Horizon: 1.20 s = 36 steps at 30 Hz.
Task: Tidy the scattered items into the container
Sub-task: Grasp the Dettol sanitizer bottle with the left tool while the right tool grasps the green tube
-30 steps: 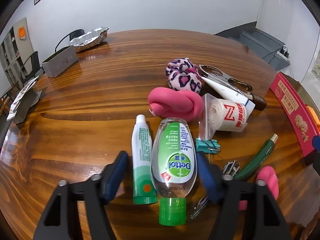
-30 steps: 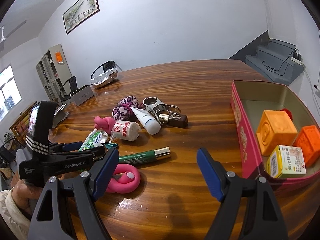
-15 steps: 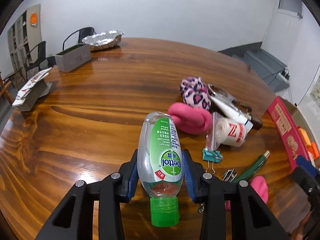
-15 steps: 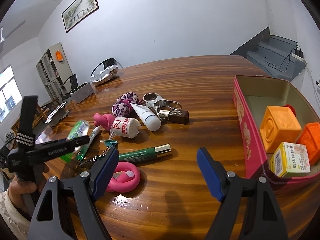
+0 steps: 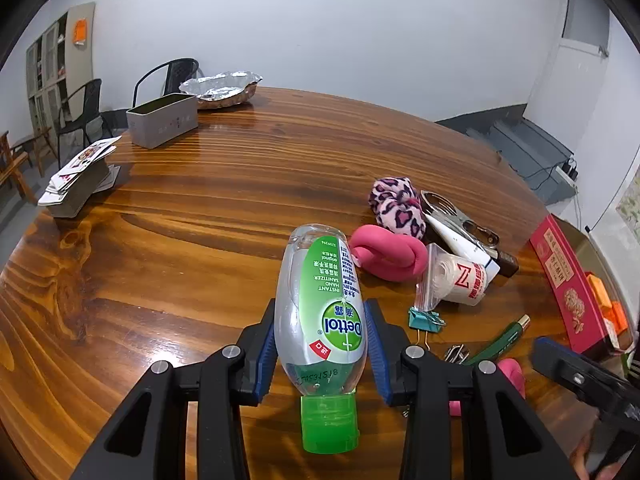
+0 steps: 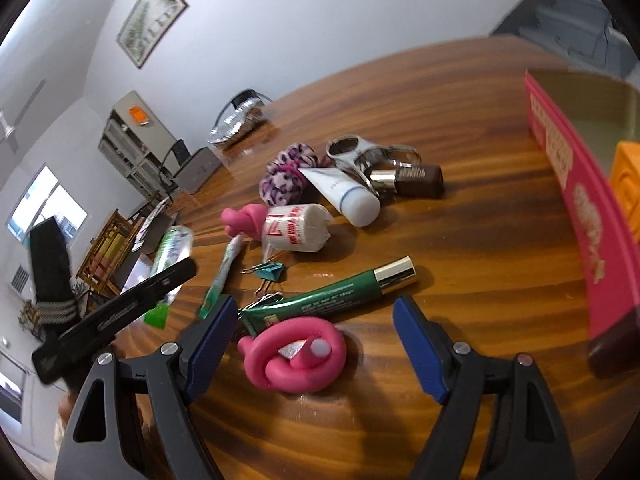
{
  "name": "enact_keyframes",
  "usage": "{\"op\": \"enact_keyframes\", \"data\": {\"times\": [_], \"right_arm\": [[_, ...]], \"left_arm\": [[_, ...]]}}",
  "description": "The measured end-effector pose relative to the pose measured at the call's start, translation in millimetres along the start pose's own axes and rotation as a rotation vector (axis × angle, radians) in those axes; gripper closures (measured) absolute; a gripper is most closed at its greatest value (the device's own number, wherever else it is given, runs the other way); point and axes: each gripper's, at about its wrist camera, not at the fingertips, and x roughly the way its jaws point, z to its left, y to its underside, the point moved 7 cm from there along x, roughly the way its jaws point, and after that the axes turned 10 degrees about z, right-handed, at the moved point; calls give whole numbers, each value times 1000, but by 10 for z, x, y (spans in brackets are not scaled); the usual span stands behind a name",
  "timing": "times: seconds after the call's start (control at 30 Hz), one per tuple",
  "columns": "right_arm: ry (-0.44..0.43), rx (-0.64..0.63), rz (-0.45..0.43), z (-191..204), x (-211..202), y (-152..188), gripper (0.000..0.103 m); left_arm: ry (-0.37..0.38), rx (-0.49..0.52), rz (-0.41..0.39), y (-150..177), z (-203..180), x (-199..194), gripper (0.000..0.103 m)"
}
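Got the clear Dettol sanitizer bottle with the green cap pinched in my left gripper, lifted off the wooden table, cap pointing back at me. Looks like the carry step; next I need to swing it right and over the wall of the pink cardboard box. My right gripper hangs wide open, holding nothing, over the knotted pink rubber toy. That arm and the leftover clutter sit along my path.
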Motion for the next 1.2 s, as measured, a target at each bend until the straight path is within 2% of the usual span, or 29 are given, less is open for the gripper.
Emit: {"op": "enact_keyframes", "data": {"times": [0.1,0.37,0.43,0.5,0.53,0.6,0.67,0.9,1.03,1.13,1.2], "right_arm": [[52,4,34,7,147,-59,20],[184,-88,55,168,399,-234,21],[225,-111,49,185,433,-243,26],[261,-124,43,175,445,-260,37],[267,-123,38,157,440,-269,40],[277,-105,31,88,413,-288,55],[283,-82,25,-4,368,-304,60],[313,-24,9,-245,211,-345,61],[371,-74,13,-174,258,-354,61],[459,-149,18,-96,305,-325,60],[475,-167,15,-70,298,-304,60]], "left_arm": [[6,-12,-2,5,37,-18,62],[32,0,3,24,19,-46,62],[36,6,5,32,4,-46,62],[43,8,9,40,-10,-49,62],[45,10,10,43,-17,-51,62],[48,15,12,50,-33,-53,62],[50,19,15,55,-46,-47,62],[40,33,-5,47,-84,-85,62],[40,43,-3,47,-105,-83,62],[40,38,2,44,-91,-71,62],[38,45,10,58,-106,-51,62]]}}
